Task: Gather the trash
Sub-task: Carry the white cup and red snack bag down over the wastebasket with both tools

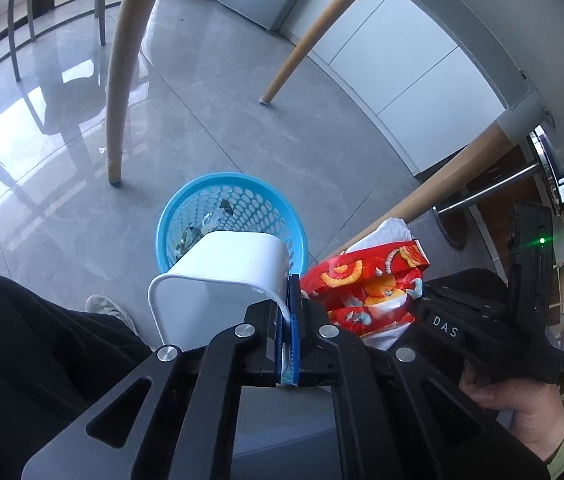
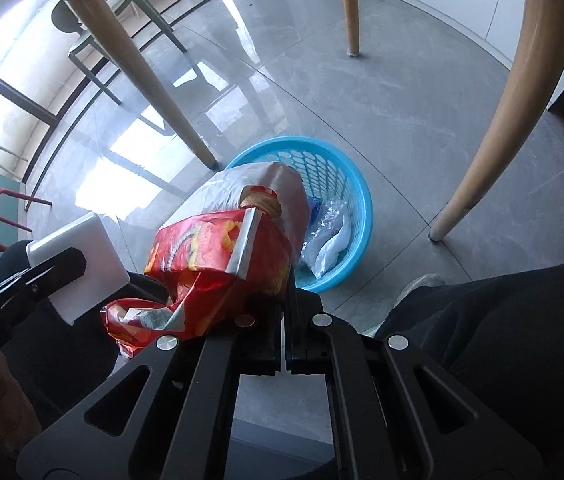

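My left gripper [image 1: 287, 312] is shut on the rim of a white plastic cup [image 1: 218, 280] and holds it tilted above a blue mesh waste basket [image 1: 186, 204] on the floor. The basket holds several scraps of wrapper and plastic. My right gripper [image 2: 285, 300] is shut on a red and orange snack bag [image 2: 218, 256] with a silver inside, held above the near left rim of the basket [image 2: 353, 216]. The bag also shows in the left wrist view [image 1: 365, 288], just right of the cup. The cup shows in the right wrist view [image 2: 82, 256], left of the bag.
Wooden table legs [image 1: 122, 80] [image 2: 493, 128] stand around the basket on a glossy grey tile floor [image 1: 242, 120]. The person's dark trousers and a shoe [image 1: 110, 310] are close to the basket. A green chair [image 2: 122, 20] stands further off.
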